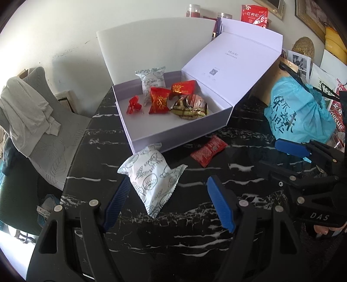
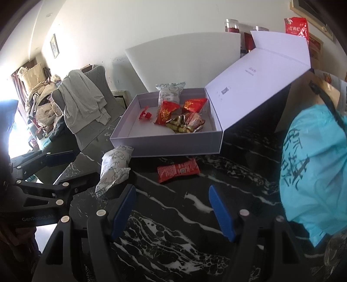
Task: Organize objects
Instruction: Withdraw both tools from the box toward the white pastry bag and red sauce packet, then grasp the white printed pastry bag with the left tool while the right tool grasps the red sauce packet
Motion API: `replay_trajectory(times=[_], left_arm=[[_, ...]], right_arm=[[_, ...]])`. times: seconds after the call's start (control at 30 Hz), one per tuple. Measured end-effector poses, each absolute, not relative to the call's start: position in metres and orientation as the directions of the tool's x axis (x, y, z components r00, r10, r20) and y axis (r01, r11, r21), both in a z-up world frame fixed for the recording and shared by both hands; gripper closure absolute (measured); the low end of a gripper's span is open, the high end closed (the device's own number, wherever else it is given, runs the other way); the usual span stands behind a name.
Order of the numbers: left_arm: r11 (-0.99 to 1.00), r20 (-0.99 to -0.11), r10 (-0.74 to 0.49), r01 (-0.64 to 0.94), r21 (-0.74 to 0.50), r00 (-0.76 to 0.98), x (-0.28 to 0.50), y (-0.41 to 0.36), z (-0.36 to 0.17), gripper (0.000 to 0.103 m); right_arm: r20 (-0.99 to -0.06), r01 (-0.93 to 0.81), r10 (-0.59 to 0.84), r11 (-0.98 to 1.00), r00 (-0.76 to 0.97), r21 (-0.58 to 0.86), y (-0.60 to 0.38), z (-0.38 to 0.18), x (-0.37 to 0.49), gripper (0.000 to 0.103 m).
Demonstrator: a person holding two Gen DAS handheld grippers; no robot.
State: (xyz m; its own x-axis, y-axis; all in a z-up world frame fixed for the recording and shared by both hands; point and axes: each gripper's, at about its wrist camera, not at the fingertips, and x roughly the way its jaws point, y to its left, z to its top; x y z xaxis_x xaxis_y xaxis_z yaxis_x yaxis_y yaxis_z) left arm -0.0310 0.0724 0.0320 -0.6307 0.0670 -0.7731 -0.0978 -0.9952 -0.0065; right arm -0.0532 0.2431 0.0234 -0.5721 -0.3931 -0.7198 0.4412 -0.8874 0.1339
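An open white box (image 1: 151, 138) (image 2: 164, 146) stands on the black marble table (image 1: 195, 227) (image 2: 173, 238). It holds a white patterned packet (image 1: 153, 81), two red candy packets (image 1: 159, 102), a small red item (image 1: 134, 105) and a gold-brown wrapper (image 1: 190, 107). A second white patterned packet (image 1: 151, 175) (image 2: 116, 168) lies before the box, between my left gripper's (image 1: 168, 204) open fingertips. A flat red packet (image 1: 209, 153) (image 2: 179, 170) lies beside it. My right gripper (image 2: 172, 208) is open and empty, short of the red packet.
A turquoise plastic bag (image 1: 299, 115) (image 2: 314, 173) sits at the table's right. The box lid (image 1: 234, 65) stands open at the right. A grey chair with clothes (image 1: 28, 112) (image 2: 84, 104) is left of the table. Jars and a red pouch (image 1: 254, 14) stand behind.
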Motion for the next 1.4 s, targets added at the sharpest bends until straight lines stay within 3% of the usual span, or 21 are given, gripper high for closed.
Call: replay_trajectory(times=[0.43,0.63,0.83,0.9,1.0,1.4], left_arm=[[-0.998,-0.803,0.065,-0.026,-0.061,-0.593,-0.04,0.05,-0.003,0.03],[-0.989,-0.806,0.148,-0.093,-0.116,-0.572,-0.054,0.047,-0.017,0.03],[-0.992,-0.808,0.127,-0.089,-0.092,-0.576,-0.07,0.046,-0.025,0.03],[-0.99,-0.805,0.144,-0.088,-0.114,-0.576,-0.074,0.042,-0.025,0.028],[-0.986,-0.804,0.169,-0.095,-0.14,-0.569,-0.078,0.039,-0.028,0.027],[-0.972,-0.804,0.234,-0.105,-0.211,-0.547,-0.081,0.027,-0.036,0.021]], right_arm=[[-0.765,0.384,-0.366,-0.908,-0.53,0.168,0.24,-0.019,-0.069,0.032],[-0.772,0.396,-0.385,-0.899,-0.506,0.188,0.231,-0.034,-0.09,0.032],[-0.792,0.398,-0.338,-0.908,-0.508,0.132,0.219,-0.04,-0.112,0.032],[-0.789,0.385,-0.338,-0.912,-0.512,0.141,0.219,-0.04,-0.119,0.024],[-0.793,0.362,-0.336,-0.919,-0.508,0.157,0.217,-0.042,-0.132,0.024],[-0.847,0.24,-0.187,-0.968,-0.497,0.072,0.189,-0.06,-0.167,0.023]])
